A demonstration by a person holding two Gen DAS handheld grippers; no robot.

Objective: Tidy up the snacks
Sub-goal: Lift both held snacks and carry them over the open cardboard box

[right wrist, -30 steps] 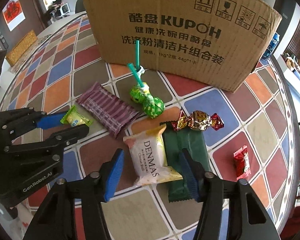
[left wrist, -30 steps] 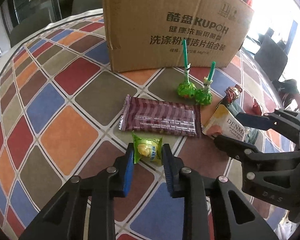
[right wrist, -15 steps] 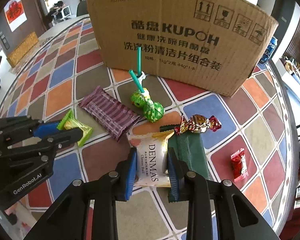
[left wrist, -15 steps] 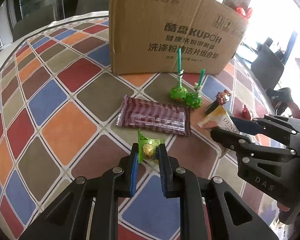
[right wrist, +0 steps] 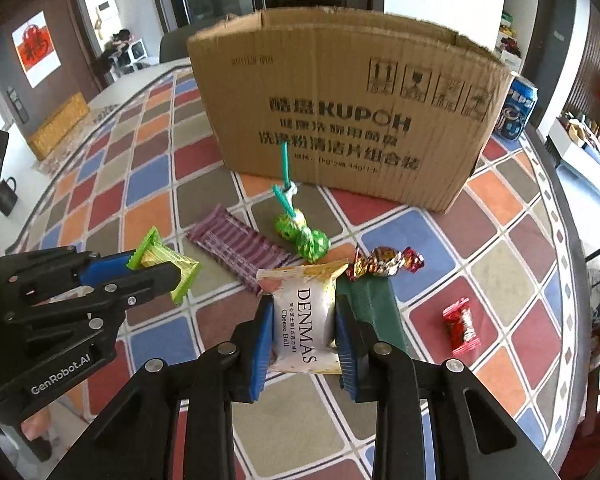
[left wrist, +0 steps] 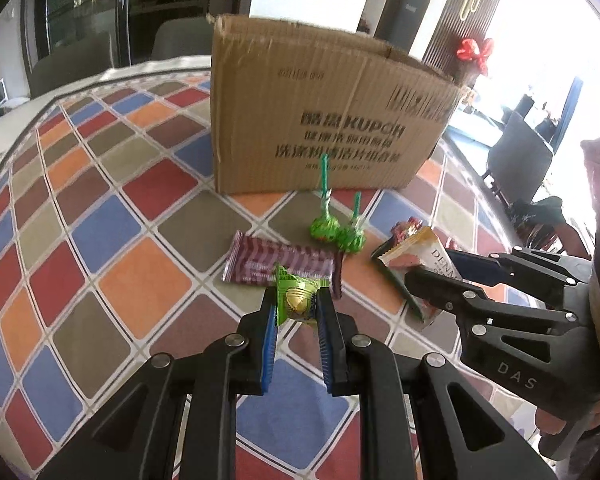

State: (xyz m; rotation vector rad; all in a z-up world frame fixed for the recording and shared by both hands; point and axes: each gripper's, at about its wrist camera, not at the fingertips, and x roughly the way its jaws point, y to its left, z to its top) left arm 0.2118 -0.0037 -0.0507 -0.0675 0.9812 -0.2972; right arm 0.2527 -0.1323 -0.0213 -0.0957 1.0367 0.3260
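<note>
My left gripper [left wrist: 296, 304] is shut on a small green candy packet [left wrist: 297, 300] and holds it lifted above the table; it also shows in the right wrist view [right wrist: 162, 262]. My right gripper [right wrist: 303, 320] is shut on a white Denmas cheese ball packet [right wrist: 305, 320], also lifted; the packet shows in the left wrist view [left wrist: 416, 256]. An open cardboard box [right wrist: 348, 124] stands behind the snacks. On the table lie a purple wafer bar [right wrist: 240, 250], two green lollipops [right wrist: 300, 232], a gold-red wrapped candy [right wrist: 386, 262], a dark green packet [right wrist: 374, 304] and a small red candy [right wrist: 462, 326].
The round table [right wrist: 148, 184] has a checked cloth of many colours. A Pepsi can [right wrist: 516, 108] stands behind the box's right corner. Chairs [left wrist: 516, 156] stand around the table.
Both grippers closed on their packets, the left on the green candy and the right on the Denmas packet, and lifted them off the table. Both views have risen and pulled back.
</note>
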